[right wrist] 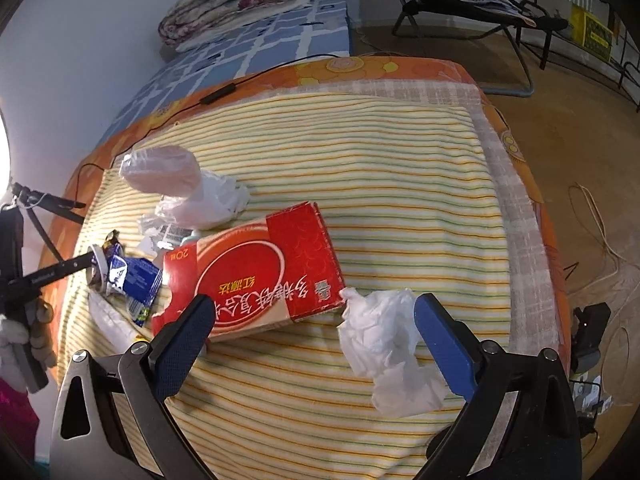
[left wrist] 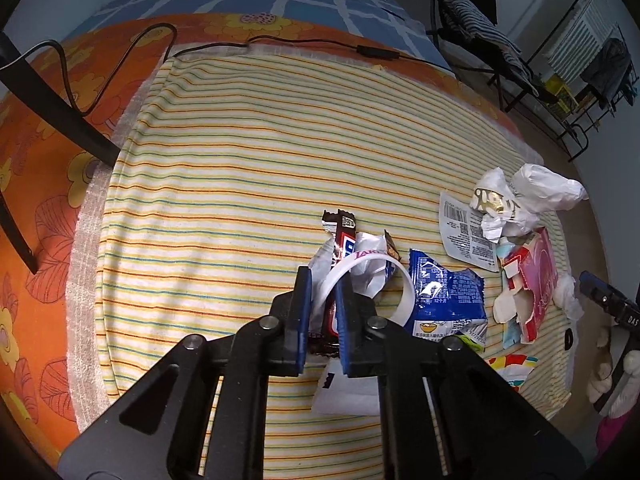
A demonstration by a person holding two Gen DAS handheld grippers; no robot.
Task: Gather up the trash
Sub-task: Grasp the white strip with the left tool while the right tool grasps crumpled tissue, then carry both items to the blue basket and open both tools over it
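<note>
Left fingers [left wrist: 305, 312] pinch a white ring [left wrist: 362, 272]; right fingers [right wrist: 440, 344] spread wide around tissue [right wrist: 390, 344].

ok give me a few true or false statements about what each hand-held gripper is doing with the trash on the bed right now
1. The left hand-held gripper is shut on a white plastic ring. True; a brown candy wrapper also sits between its fingers.
2. The right hand-held gripper is clamped on the red box. False; its jaws are wide open, holding nothing.
3. A crumpled white tissue lies between the right gripper's open fingers. True.
4. The blue snack packet is held by the left gripper. False; it lies on the striped sheet beside it.
5. The red box is closed and intact. False; its end is torn open.
</note>
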